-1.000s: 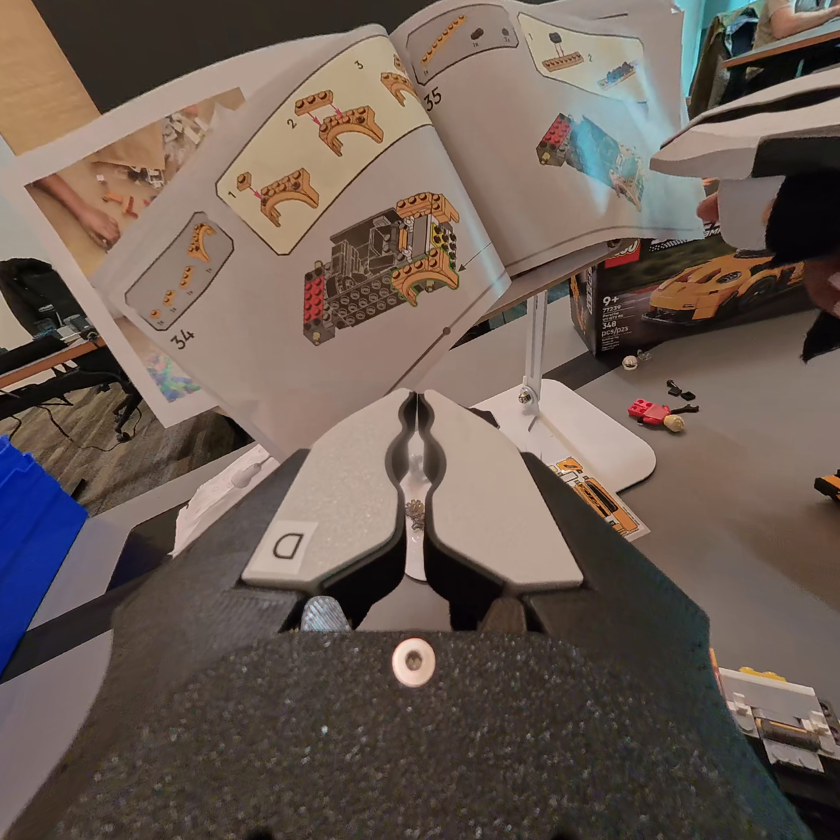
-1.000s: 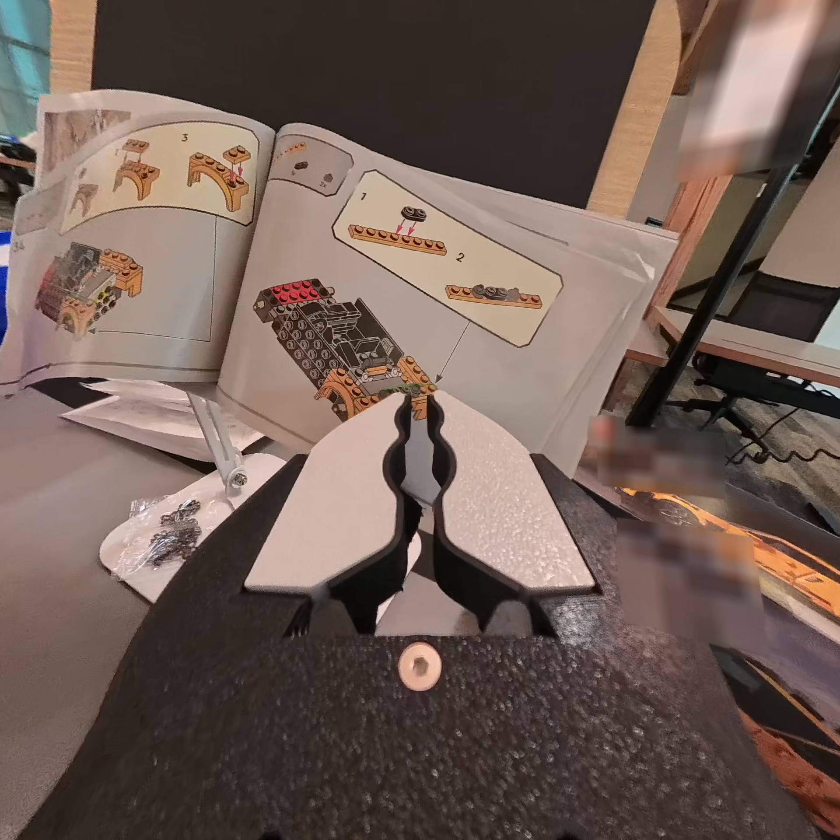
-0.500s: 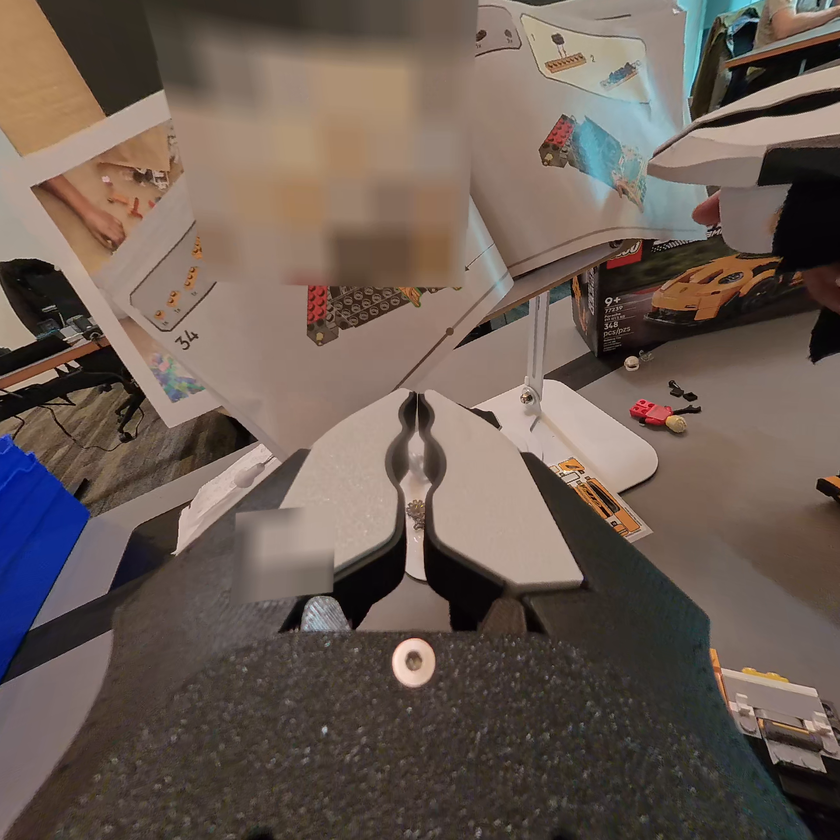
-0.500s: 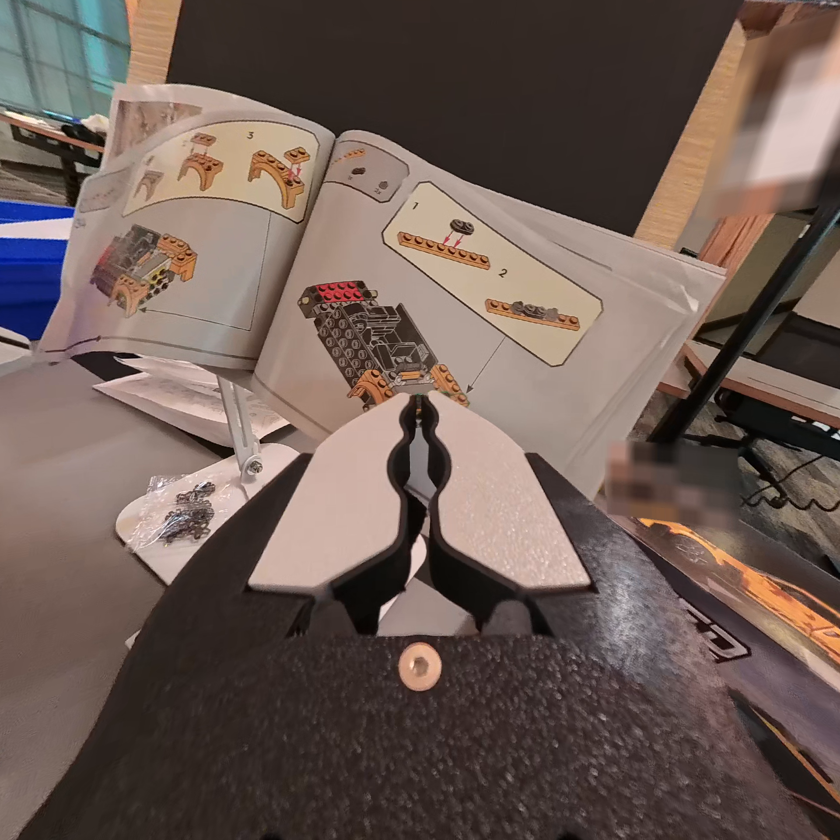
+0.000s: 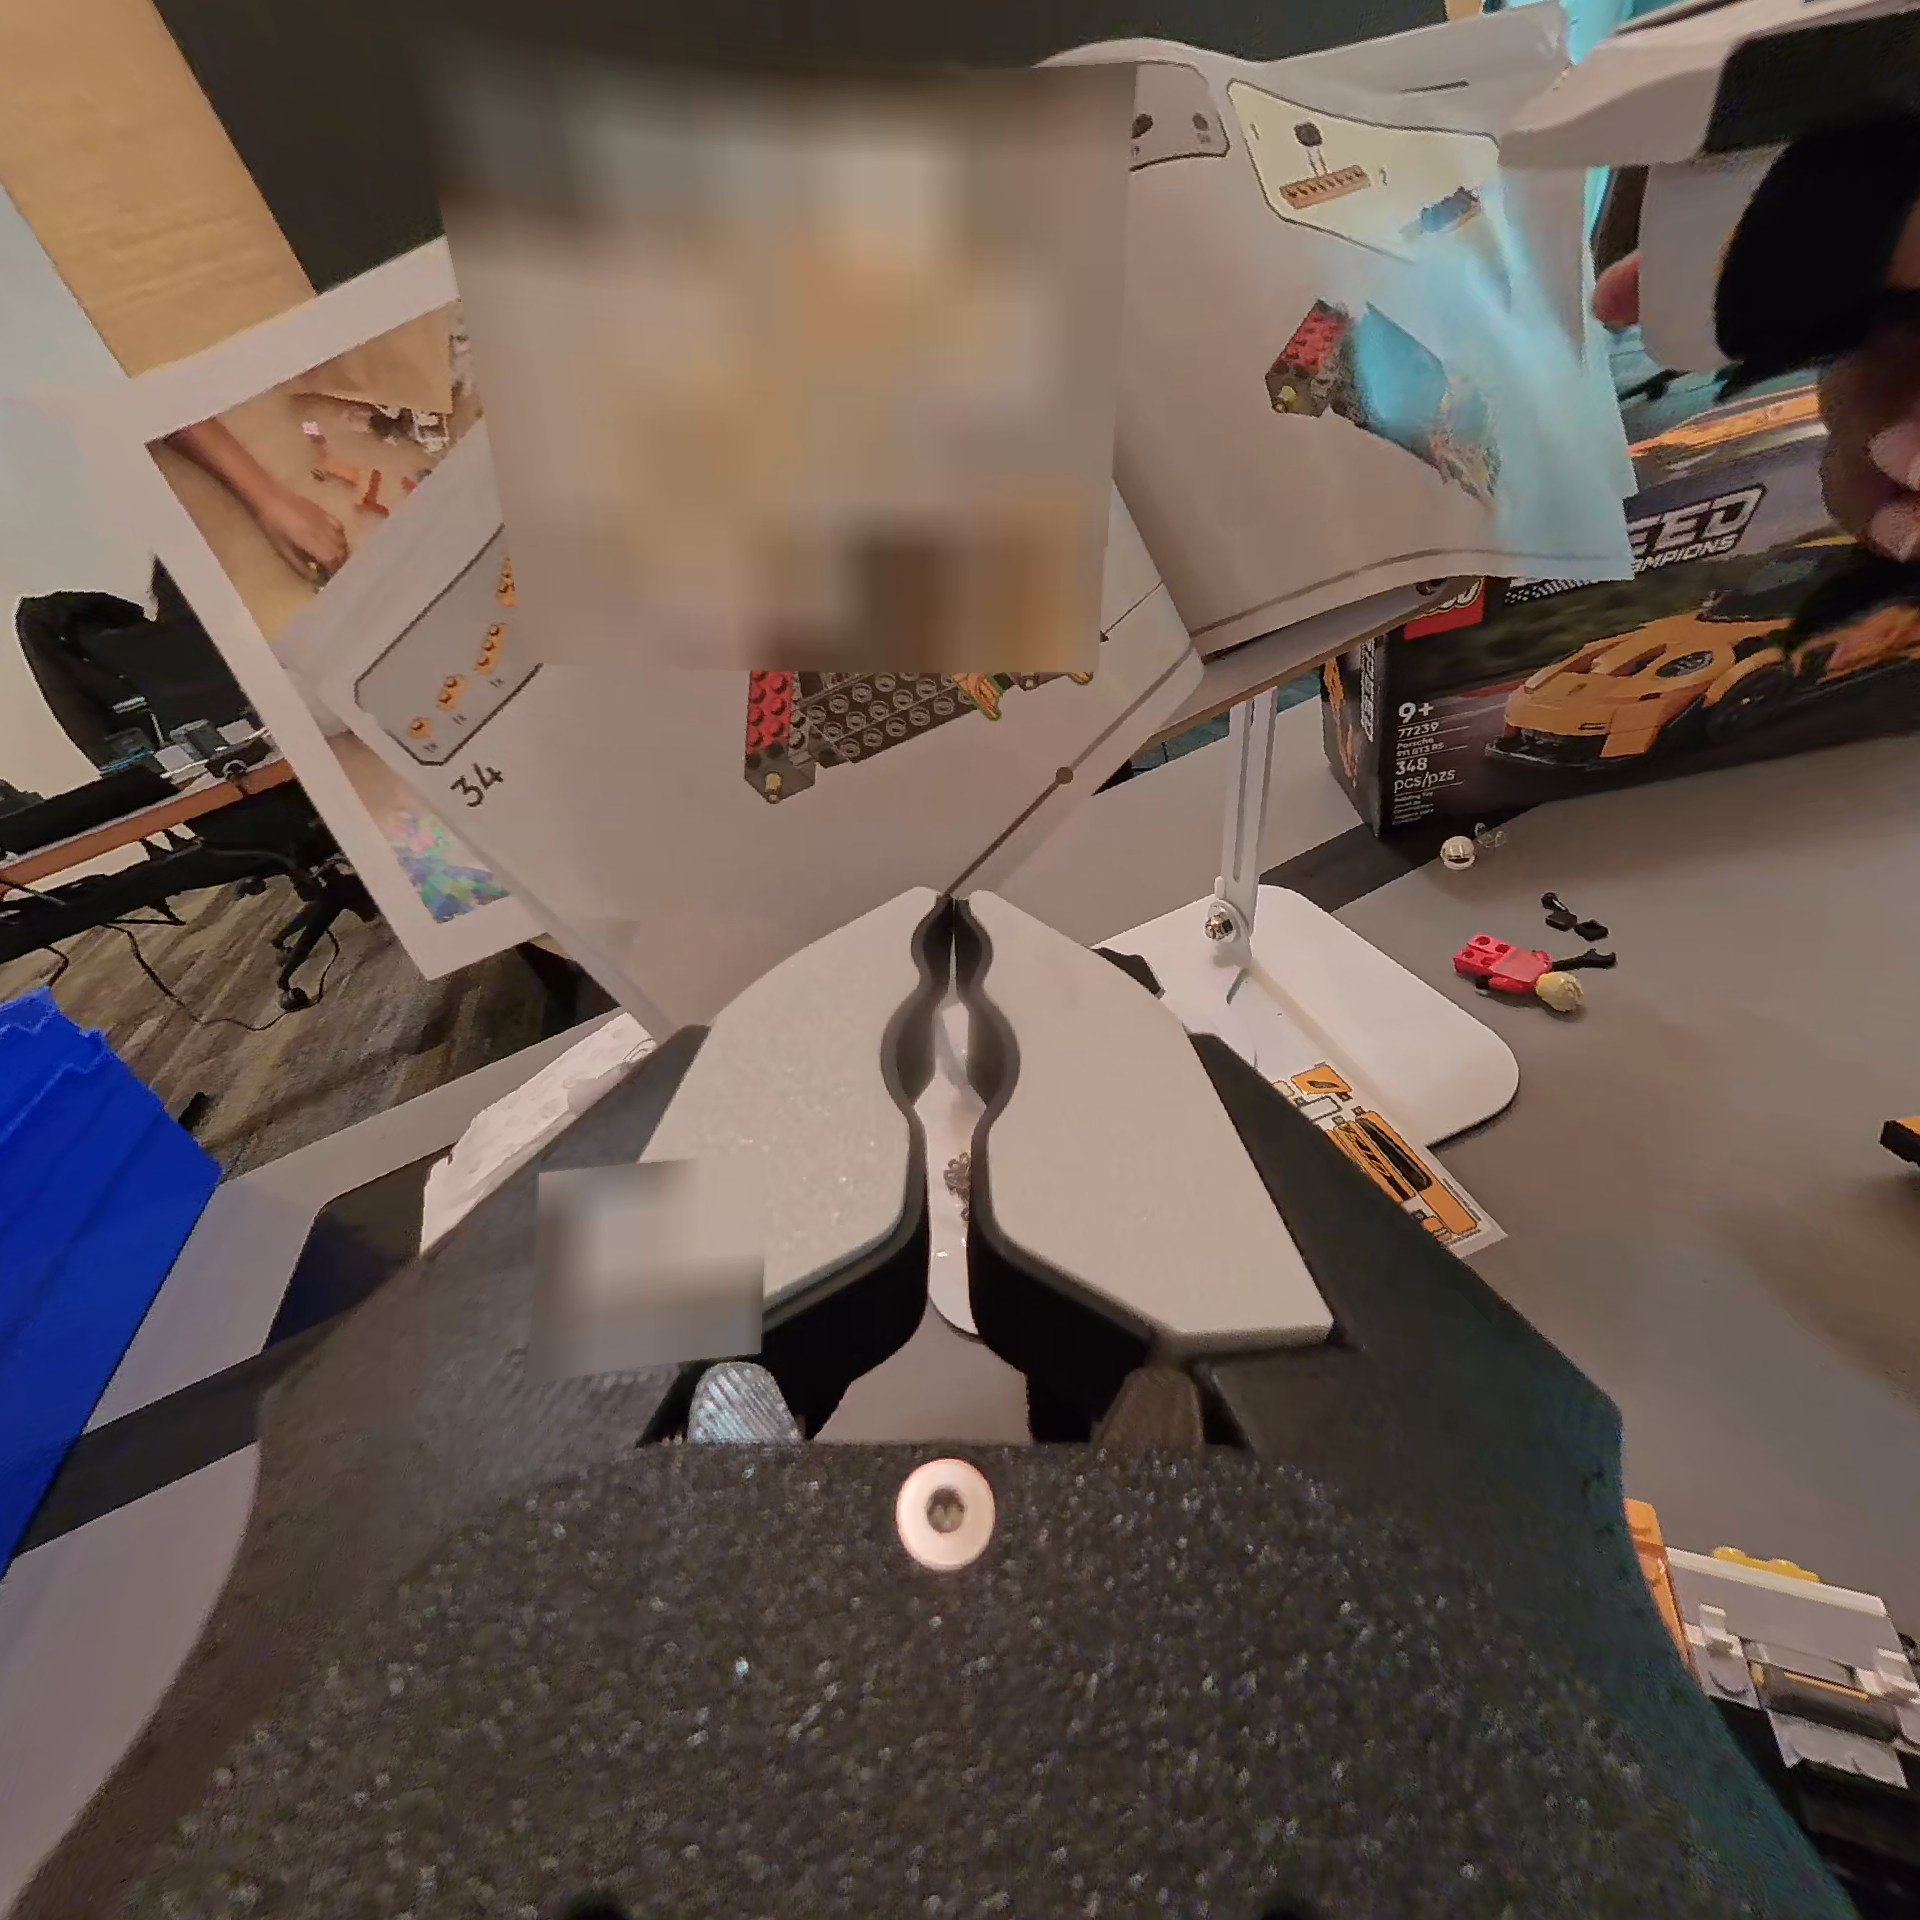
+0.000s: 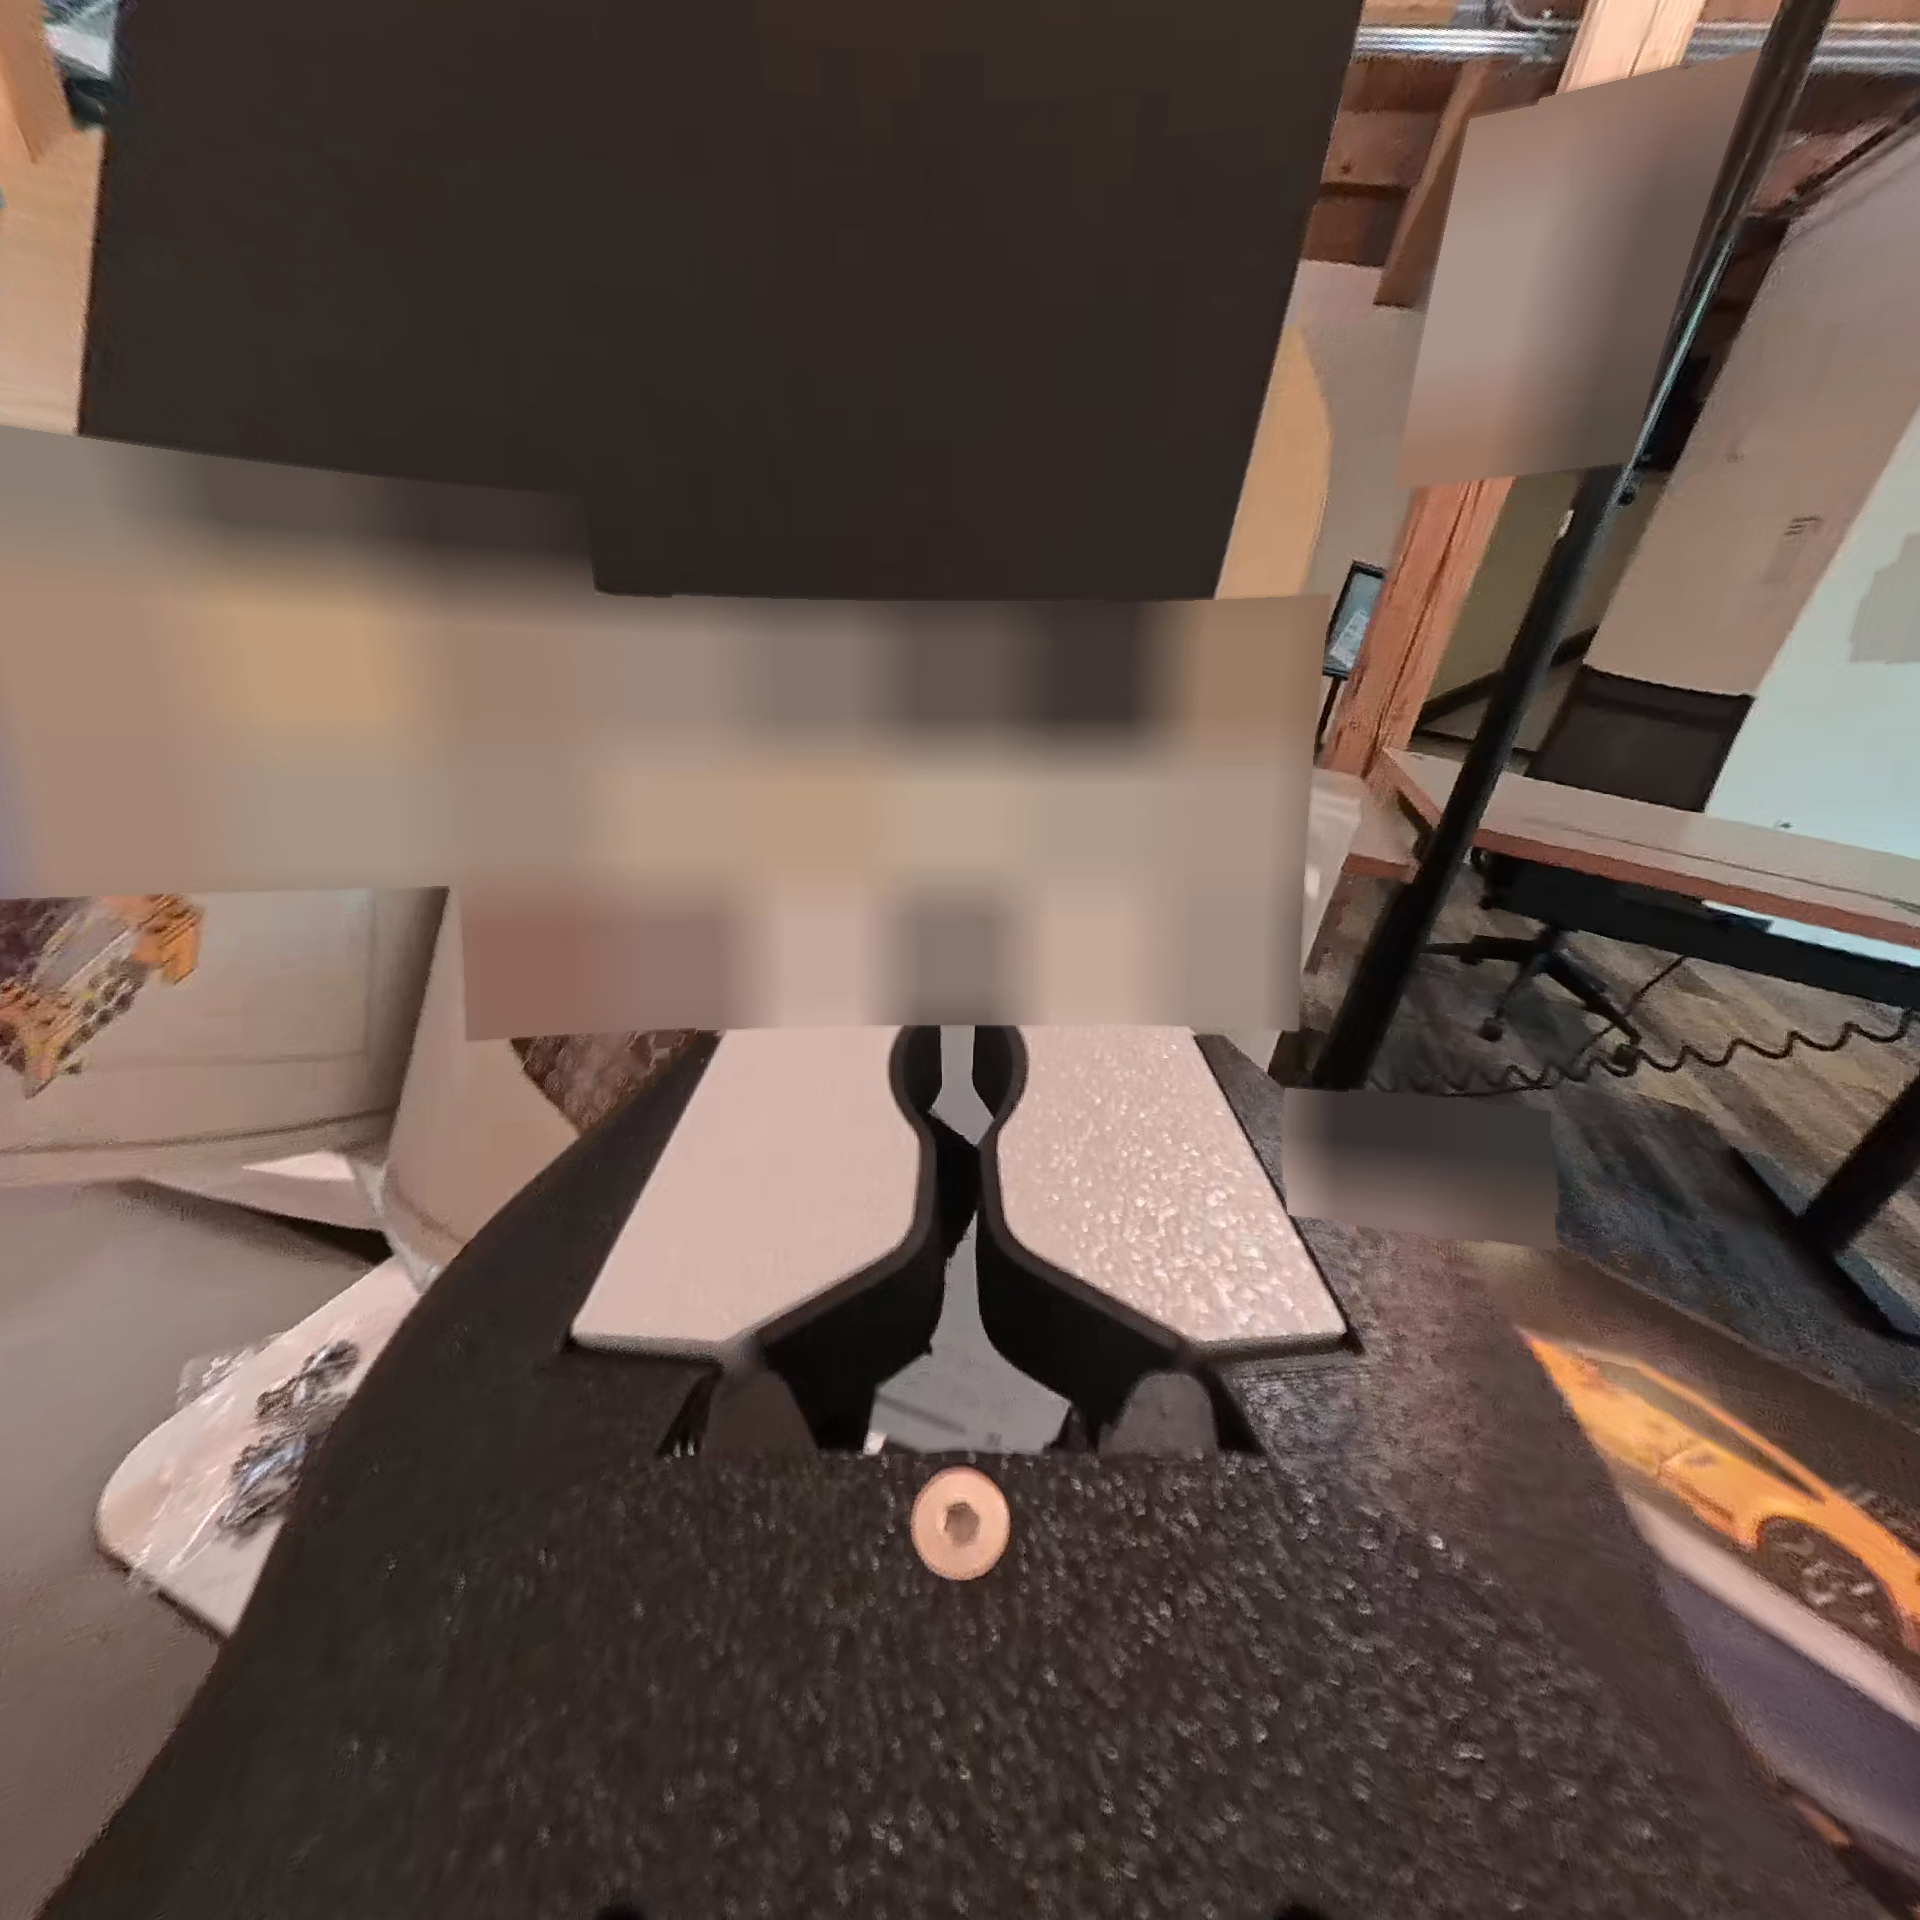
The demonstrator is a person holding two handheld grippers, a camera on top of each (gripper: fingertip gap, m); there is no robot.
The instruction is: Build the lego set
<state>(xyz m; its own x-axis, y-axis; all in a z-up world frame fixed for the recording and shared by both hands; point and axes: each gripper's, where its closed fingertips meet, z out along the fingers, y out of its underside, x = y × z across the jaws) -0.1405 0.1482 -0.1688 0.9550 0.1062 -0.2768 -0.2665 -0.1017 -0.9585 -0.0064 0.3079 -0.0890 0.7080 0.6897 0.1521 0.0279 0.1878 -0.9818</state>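
The open instruction booklet (image 5: 665, 831) rests on a white stand (image 5: 1351, 1029); mosaic patches cover much of it. My left gripper (image 5: 954, 912) is shut and empty, its tips level with the booklet's lower corner; I cannot tell if they touch. A partly built grey and orange model (image 5: 1787, 1683) lies at the lower right. My right gripper (image 6: 958, 1039) is shut and empty, its tips partly under a mosaic patch, close to the booklet (image 6: 208, 1029). One of its fingers (image 5: 1662, 94) shows at the top right of the left wrist view, held by a hand.
The set's box (image 5: 1662, 686) stands behind the stand and shows by the right gripper (image 6: 1714, 1507). Red minifigure parts (image 5: 1507, 961), a sticker sheet (image 5: 1382, 1153) and a bag of small dark parts (image 6: 281, 1434) lie on the grey table. A blue bin (image 5: 83, 1195) stands left. My hands' fingertips stand some 25 centimetres from each other.
The right gripper has moved closer to the booklet and swung right and upward, so its view is blurred. The left gripper has stayed almost still. Both stay shut.
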